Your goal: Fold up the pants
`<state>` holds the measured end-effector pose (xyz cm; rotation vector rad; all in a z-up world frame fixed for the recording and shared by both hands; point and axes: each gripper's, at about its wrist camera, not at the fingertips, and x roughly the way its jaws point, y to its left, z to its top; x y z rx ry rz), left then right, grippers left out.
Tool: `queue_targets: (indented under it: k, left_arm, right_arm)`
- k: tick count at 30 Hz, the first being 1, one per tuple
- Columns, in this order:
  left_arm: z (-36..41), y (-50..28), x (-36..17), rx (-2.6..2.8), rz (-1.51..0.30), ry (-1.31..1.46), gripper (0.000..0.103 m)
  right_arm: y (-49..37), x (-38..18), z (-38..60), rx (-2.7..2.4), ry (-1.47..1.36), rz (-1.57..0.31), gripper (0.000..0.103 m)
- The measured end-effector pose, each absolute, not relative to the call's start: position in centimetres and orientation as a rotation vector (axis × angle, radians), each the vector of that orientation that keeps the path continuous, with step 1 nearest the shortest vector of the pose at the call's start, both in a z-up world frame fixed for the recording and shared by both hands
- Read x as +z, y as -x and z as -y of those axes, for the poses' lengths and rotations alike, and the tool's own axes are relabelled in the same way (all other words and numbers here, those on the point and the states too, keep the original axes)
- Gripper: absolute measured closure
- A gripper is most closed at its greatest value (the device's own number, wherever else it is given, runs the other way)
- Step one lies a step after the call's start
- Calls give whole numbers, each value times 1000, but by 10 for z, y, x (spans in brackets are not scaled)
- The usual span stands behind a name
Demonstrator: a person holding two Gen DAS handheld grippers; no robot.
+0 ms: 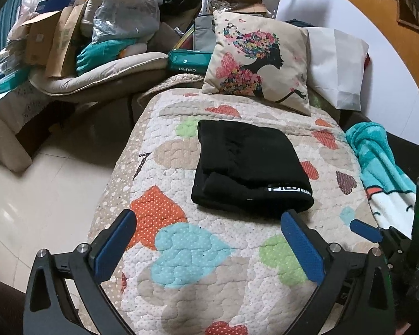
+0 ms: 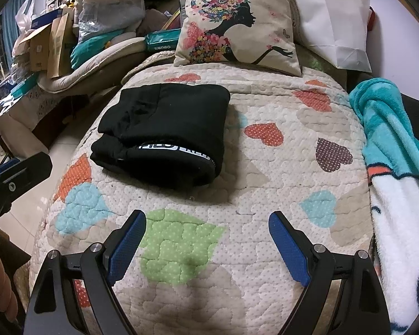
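lying folded into a thick black bundle on the heart-patterned quilt point(image 1: 181, 251): the pants point(image 1: 248, 164), in front of the printed cushion point(image 1: 259, 58). hovering nearer than the pants, apart from them: left gripper point(image 1: 209, 240), fingers spread wide, gripping nothing; right gripper point(image 2: 208, 240), fingers likewise spread, gripping nothing.

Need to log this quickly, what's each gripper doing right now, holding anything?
Left gripper: open, holding nothing; black pants lie folded beyond it.
Right gripper: open, holding nothing.
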<state>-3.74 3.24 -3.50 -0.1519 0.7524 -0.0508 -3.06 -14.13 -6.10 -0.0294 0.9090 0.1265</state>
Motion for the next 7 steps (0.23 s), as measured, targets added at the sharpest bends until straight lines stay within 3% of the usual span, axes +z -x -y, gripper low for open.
queue_targets:
  k: [7]
  left_arm:
    - [-33, 36, -38, -36, -775, 139, 0]
  right_arm:
    - [33, -59, 147, 107, 29, -907, 10]
